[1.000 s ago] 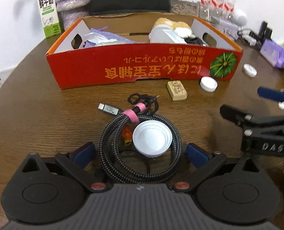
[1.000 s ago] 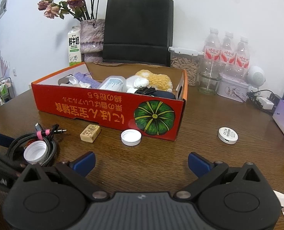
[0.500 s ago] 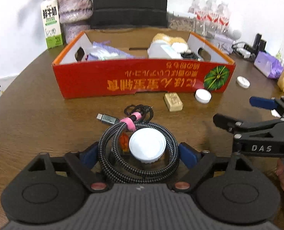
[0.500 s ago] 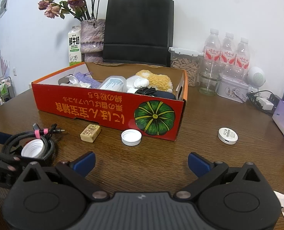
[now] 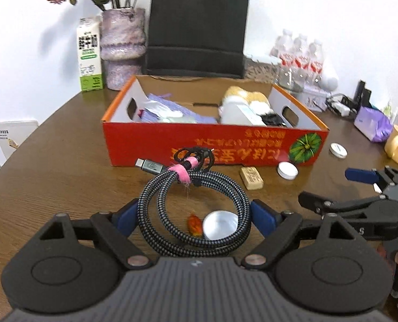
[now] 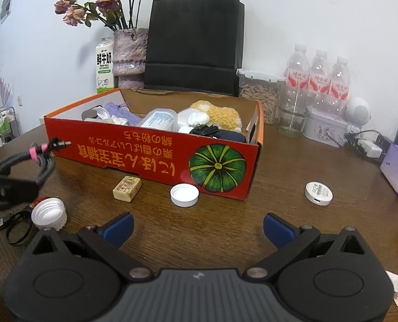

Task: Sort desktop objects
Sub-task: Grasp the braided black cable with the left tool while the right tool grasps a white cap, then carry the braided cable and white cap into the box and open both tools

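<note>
My left gripper [image 5: 195, 218] is shut on a coiled braided cable [image 5: 225, 185] with a pink strap and holds it lifted above the table. In the right wrist view the cable [image 6: 42, 161] hangs at the far left. Below it lie a large white cap [image 5: 220, 228] and a small orange thing [image 5: 195, 224]. My right gripper [image 6: 197, 226] is open and empty, above bare table in front of the red cardboard box [image 6: 134, 155]. A tan eraser block [image 6: 127, 188], a white bottle cap [image 6: 184, 194] and a round white tin [image 6: 318, 193] lie on the table.
The red box [image 5: 150, 145] holds cloths, a plush toy and a white container. Behind it stand a black paper bag [image 6: 193, 53], a vase [image 6: 130, 56], a milk carton [image 6: 104, 67] and water bottles [image 6: 317, 80]. A thin black cable [image 6: 13, 228] lies at the left.
My left gripper has closed on the coiled cable and lifted it off the table. The large white cap and the orange thing stayed on the table. The right gripper has not moved.
</note>
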`<state>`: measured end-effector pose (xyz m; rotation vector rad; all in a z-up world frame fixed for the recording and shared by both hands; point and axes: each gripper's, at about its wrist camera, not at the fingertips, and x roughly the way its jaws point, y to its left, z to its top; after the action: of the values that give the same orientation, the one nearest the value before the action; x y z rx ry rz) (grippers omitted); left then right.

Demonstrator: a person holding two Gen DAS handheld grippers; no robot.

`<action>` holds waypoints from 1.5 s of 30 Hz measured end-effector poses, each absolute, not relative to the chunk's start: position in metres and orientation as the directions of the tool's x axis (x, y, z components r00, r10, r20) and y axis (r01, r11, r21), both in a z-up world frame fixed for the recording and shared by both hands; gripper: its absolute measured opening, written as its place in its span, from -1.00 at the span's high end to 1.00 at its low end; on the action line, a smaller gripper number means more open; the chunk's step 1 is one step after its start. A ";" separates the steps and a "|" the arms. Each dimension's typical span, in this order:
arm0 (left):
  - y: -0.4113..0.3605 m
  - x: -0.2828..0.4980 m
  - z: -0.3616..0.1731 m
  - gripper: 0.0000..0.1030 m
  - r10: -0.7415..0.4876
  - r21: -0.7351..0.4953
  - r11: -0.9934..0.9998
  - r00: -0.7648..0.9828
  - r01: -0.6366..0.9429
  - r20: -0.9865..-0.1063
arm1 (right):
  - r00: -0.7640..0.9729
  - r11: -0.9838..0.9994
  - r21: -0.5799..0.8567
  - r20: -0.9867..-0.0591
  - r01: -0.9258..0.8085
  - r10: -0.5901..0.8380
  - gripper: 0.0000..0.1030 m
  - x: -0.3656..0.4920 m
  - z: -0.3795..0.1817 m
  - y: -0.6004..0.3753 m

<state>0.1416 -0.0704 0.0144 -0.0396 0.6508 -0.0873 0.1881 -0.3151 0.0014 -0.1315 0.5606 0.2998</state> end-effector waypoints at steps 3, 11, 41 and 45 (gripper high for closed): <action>-0.062 0.144 0.015 -0.69 -0.089 -0.077 0.996 0.799 0.053 -0.594 | 0.809 0.951 -0.043 -0.539 -0.305 0.235 -1.00 0.190 0.003 -0.311; -0.048 0.156 0.015 -0.70 -0.080 -0.099 0.995 0.827 0.029 -0.557 | 0.807 0.969 0.020 -0.549 -0.248 0.218 -0.62 0.211 0.008 -0.300; -0.027 0.152 0.016 -0.70 -0.084 -0.129 0.991 0.864 0.021 -0.497 | 0.797 0.951 0.007 -0.543 -0.310 0.264 0.47 0.214 0.015 -0.274; -0.027 0.148 0.026 -0.70 -0.086 -0.127 0.991 0.880 0.029 -0.467 | 0.815 0.943 0.014 -0.499 -0.333 0.295 0.47 0.203 0.029 -0.271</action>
<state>0.1481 -0.0273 0.0258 -0.1177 0.4913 -0.0602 0.2029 -0.2715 0.0290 -0.0750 0.5196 0.3354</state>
